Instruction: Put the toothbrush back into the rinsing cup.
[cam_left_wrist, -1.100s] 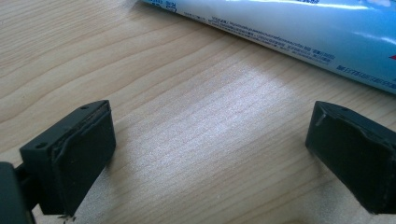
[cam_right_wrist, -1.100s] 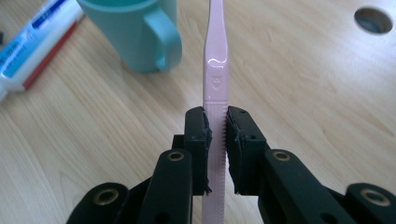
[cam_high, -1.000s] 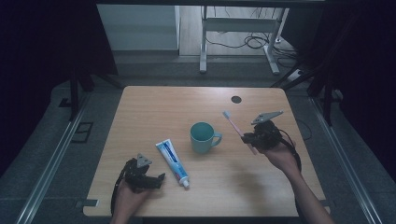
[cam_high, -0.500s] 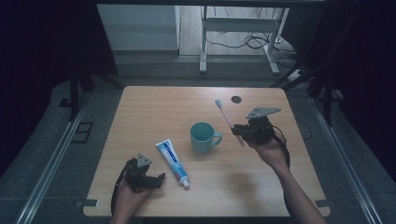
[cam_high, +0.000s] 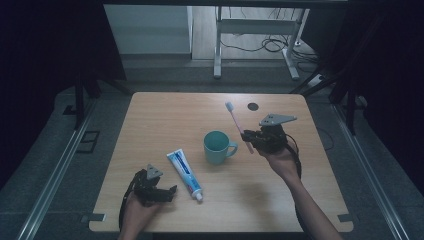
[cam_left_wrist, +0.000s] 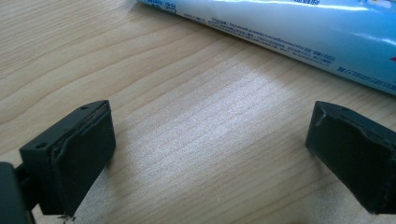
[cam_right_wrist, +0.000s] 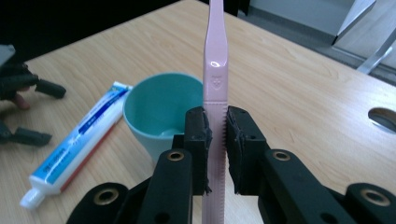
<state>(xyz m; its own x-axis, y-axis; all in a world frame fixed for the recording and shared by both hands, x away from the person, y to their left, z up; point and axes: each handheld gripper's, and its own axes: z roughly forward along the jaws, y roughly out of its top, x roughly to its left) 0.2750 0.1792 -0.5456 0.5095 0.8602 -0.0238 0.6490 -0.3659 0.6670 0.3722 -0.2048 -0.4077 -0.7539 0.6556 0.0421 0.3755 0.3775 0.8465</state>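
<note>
Right gripper view: right hand-held gripper (cam_right_wrist: 215, 140) clamps a pink toothbrush (cam_right_wrist: 215, 84) by its handle, the green cup (cam_right_wrist: 161, 114) just beyond.
High view: bristles (cam_high: 229, 106) point away.
Left gripper view: left hand-held gripper (cam_left_wrist: 205, 154) gapes empty; toothpaste tube (cam_left_wrist: 299, 32) ahead, print unreadable.

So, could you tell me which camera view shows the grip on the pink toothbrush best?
The right gripper view: the right gripper clamps the toothbrush handle close up, pads pressed on both sides. The high view shows the toothbrush small, slanting up from that gripper. The left gripper view looks at the table beside the toothpaste tube.
</note>
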